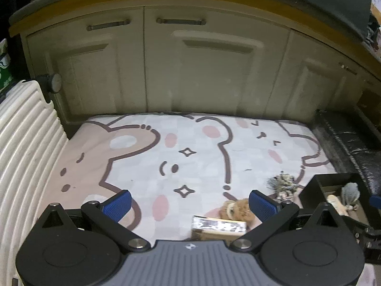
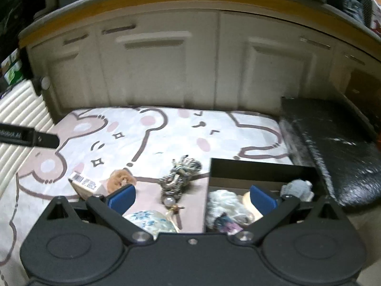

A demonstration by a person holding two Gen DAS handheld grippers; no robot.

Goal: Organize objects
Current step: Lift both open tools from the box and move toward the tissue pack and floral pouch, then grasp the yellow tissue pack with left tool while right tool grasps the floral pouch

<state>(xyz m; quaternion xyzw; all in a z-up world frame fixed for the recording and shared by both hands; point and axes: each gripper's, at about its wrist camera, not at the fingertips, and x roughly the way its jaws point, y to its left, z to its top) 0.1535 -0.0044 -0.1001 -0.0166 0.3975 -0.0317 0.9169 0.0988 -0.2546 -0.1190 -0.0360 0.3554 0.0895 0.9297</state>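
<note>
On a cartoon-print mat [image 1: 190,147] [image 2: 166,128] lie a brown fuzzy toy [image 1: 238,211] [image 2: 120,180], a small barcode box [image 1: 218,227] [image 2: 84,183], a striped knotted rope charm [image 1: 283,186] [image 2: 179,175] with a bead and tassel, and a blue-flowered round pouch [image 2: 150,220]. A black open box [image 1: 333,190] [image 2: 259,171] at the right holds a grey plush [image 2: 297,188], white fluffy things and other small items. My left gripper [image 1: 190,202] is open, above the mat, the barcode box below its fingers. My right gripper [image 2: 193,195] is open, straddling the black box's left wall.
Cream cabinet doors [image 1: 190,66] with a wooden-edged counter close off the back. A white ribbed suitcase [image 1: 26,143] stands at the left, a black cushioned bench [image 2: 333,147] at the right. Part of the left gripper's body [image 2: 26,138] shows at the left edge of the right wrist view.
</note>
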